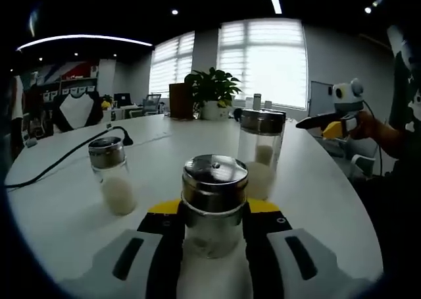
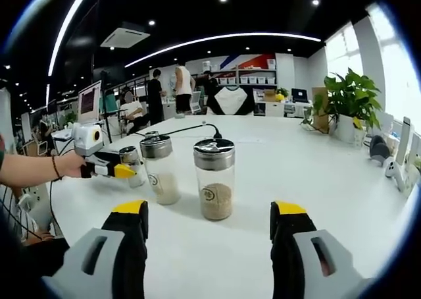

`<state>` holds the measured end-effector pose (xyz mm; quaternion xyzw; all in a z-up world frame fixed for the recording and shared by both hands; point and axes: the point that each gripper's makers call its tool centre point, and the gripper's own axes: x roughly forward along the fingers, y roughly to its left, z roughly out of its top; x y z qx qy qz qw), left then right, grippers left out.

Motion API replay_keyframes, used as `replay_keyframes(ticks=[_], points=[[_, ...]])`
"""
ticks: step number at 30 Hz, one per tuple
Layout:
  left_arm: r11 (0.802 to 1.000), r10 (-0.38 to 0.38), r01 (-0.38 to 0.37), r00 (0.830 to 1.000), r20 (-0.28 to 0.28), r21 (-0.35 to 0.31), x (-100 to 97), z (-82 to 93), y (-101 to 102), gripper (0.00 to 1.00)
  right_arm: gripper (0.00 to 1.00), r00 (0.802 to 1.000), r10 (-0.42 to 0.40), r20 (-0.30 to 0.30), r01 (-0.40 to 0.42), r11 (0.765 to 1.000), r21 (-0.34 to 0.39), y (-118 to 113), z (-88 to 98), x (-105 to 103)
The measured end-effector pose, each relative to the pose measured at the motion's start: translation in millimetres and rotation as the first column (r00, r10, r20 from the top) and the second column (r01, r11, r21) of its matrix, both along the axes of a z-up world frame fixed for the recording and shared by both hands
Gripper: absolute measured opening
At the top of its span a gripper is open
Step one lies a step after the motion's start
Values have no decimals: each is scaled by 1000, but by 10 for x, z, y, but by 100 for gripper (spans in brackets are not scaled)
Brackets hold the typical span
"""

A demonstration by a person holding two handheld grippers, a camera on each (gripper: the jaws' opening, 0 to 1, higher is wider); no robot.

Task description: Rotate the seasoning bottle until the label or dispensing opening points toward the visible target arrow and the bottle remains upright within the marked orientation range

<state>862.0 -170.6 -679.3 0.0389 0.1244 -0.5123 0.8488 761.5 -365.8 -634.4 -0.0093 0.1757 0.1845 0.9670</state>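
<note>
A glass seasoning bottle (image 1: 214, 203) with a steel lid stands upright on the white table (image 1: 316, 187), and my left gripper (image 1: 214, 212) is shut on its sides. The right gripper view has this small bottle (image 2: 133, 164) at the left, with the left gripper (image 2: 113, 169) on it, held by a person's hand (image 2: 69, 164). My right gripper (image 2: 210, 228) is open above the table, nothing between its jaws, facing a bottle of brown seasoning (image 2: 214, 179). It also shows from the side, the right gripper (image 1: 332, 120), at the far right.
Two more bottles stand close by: one with white powder (image 1: 112, 175) (image 2: 160, 169) and a taller one (image 1: 262, 151). A black cable (image 1: 66, 157) crosses the table. A potted plant (image 1: 210, 88) (image 2: 352, 98) stands at the table's end. People (image 2: 158, 95) are in the background.
</note>
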Motion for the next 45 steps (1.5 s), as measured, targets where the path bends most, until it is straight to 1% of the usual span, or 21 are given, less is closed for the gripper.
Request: replay_keyframes(ticks=[10,11,14,17,20,23,27,29,31,32,34,36,39,45], points=[[995,100,-101,995,8,7,5,0,15,36,76,1000,2,-6,-2,1000,8,7,-19,-45],[993,118,-118,993,10,16,6,-3,14,36,76,1000,2,-6,-2,1000,8,6,-16,-46],[986,163,-163,987,-1,15,25,-4,27,36,76,1000,3,-2,-3,1000,11,8,-3,-49],[980,198,-198,980,3,21,27,-6,29,36,75,1000,6,-1,-6,1000,10,11,0,-53],[971,239,-239,971,7,6,39,-6,39,36,75,1000,6,-4,-6,1000,12,13,-5,-55],[964,267,-267,964,10,6,40,-6,46,36,75,1000,6,-6,-6,1000,13,10,-10,-56],[943,332,-332,943,11,15,39,-9,62,36,75,1000,1,-8,-1,1000,17,0,-9,-51],[937,349,-350,937,12,16,35,-11,62,36,75,1000,-1,-12,2,1000,17,-3,-13,-52],[936,350,-350,936,19,12,32,-15,55,36,75,1000,0,-10,0,1000,20,2,-11,-49],[934,358,-358,934,18,11,33,-13,58,36,75,1000,2,-11,-2,1000,18,8,-16,-49],[921,388,-388,922,18,22,35,-13,66,36,75,1000,3,-13,-3,1000,16,15,-21,-49],[912,410,-410,912,17,18,35,-12,66,36,75,1000,6,-16,-5,1000,21,29,-23,-50],[891,453,-453,892,17,14,39,-13,75,36,75,1000,8,-19,-8,1000,20,39,-27,-53],[863,506,-506,862,24,3,40,-12,94,36,74,1000,2,-30,-2,1000,25,28,-43,-60]])
